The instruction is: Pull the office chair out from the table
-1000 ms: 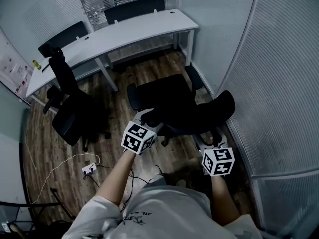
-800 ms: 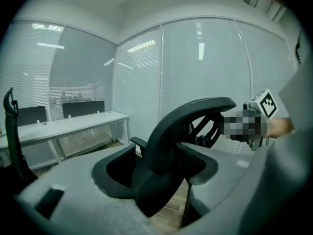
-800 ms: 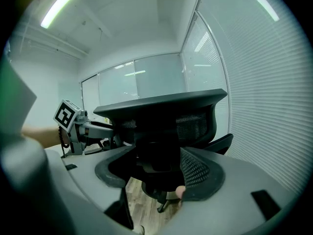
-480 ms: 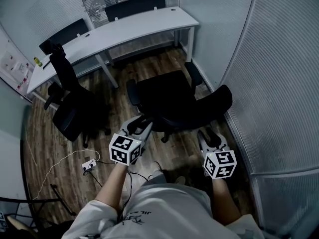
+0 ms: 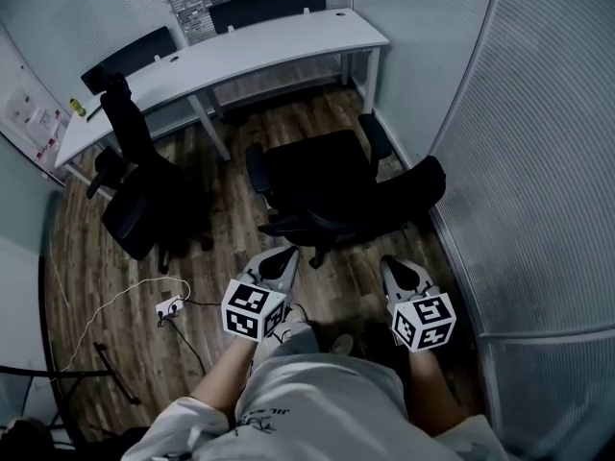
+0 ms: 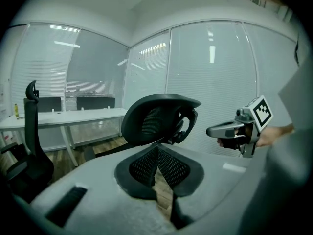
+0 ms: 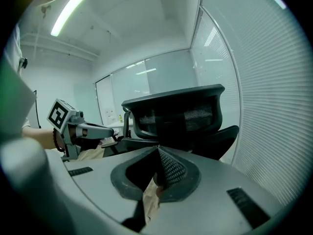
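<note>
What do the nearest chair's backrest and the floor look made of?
Backrest: black mesh in a matte, plastic-looking frame; the weave lets light show through.
Floor: brown wood-look planks, possibly laminate; grain and seams are visible.

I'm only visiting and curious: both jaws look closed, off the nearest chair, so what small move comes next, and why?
Probably just draw both grippers back to rest: the office chair already stands clear of the white table, and the left gripper and right gripper are shut on nothing.

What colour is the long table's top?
White. The table top shows best in the head view.
</note>
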The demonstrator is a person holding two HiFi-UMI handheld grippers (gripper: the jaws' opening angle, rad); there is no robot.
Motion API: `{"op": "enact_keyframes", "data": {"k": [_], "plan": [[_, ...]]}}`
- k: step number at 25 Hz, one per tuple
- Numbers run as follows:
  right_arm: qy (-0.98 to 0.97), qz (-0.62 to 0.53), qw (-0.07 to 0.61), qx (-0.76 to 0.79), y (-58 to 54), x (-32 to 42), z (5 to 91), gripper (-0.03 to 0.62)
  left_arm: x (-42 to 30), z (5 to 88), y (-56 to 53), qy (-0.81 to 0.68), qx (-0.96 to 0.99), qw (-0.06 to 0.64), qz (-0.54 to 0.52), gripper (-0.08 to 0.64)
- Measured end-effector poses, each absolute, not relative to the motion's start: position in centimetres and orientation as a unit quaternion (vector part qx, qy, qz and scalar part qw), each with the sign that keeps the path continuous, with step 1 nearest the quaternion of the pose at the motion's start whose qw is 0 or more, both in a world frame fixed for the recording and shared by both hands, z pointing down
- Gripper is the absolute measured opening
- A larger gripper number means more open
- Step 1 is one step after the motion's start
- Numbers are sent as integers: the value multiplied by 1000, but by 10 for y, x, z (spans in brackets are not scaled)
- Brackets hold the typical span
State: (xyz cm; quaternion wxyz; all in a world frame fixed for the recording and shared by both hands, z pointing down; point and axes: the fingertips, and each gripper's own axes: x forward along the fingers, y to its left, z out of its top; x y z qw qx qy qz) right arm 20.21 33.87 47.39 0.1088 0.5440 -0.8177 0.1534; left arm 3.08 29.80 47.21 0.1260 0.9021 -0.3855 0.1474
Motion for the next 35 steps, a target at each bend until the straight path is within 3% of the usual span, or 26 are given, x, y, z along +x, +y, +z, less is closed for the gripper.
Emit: {"op": "enact_keyframes", "data": {"k": [35], "plan": [[-835,157,119,514,367,212,490,8,56,482,333,-393,898,137,143,11]]}}
